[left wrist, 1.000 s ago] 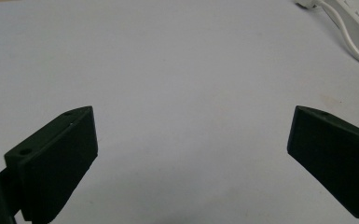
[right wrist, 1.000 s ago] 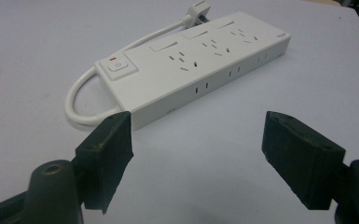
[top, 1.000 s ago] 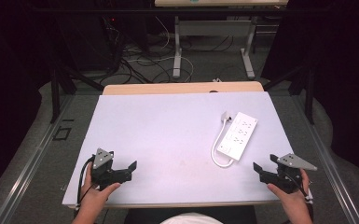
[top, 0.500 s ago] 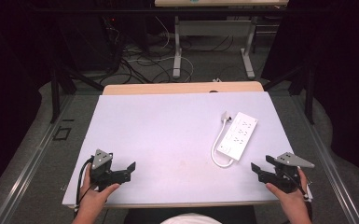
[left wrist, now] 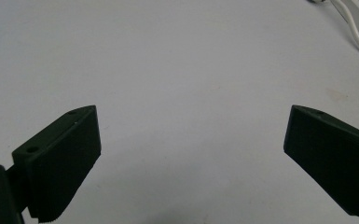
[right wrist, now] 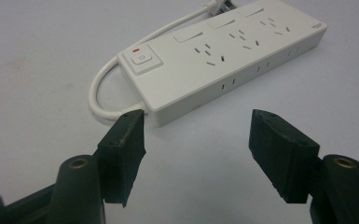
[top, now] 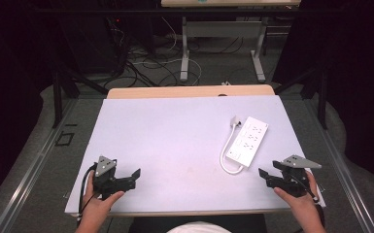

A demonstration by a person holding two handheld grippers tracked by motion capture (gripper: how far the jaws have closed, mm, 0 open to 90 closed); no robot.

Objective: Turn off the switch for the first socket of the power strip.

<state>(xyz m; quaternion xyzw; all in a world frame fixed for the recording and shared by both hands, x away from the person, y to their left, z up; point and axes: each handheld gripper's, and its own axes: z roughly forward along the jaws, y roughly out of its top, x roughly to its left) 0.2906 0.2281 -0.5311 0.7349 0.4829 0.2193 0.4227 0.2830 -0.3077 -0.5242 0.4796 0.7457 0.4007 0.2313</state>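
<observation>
A white power strip (top: 246,142) lies flat on the pale table (top: 175,141), at about 3 o'clock from the table's middle, its short cord (top: 226,150) looping along its left side to the plug (top: 235,121). The right claw (top: 266,177), jaws spread and empty, hovers at 5 o'clock from the strip, near its switch end. The left claw (top: 132,177), also wide open, sits at the table's 7 o'clock, well apart from the strip.

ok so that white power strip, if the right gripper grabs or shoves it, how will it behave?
The power strip looks like a stiff, flat plastic box, so it should slide rather than roll or tip. Its smooth shell on the smooth table may slip or pivot if pushed at one end. The short cord is looped and bendy, so it will probably trail and swing when lifted by the right gripper.
</observation>
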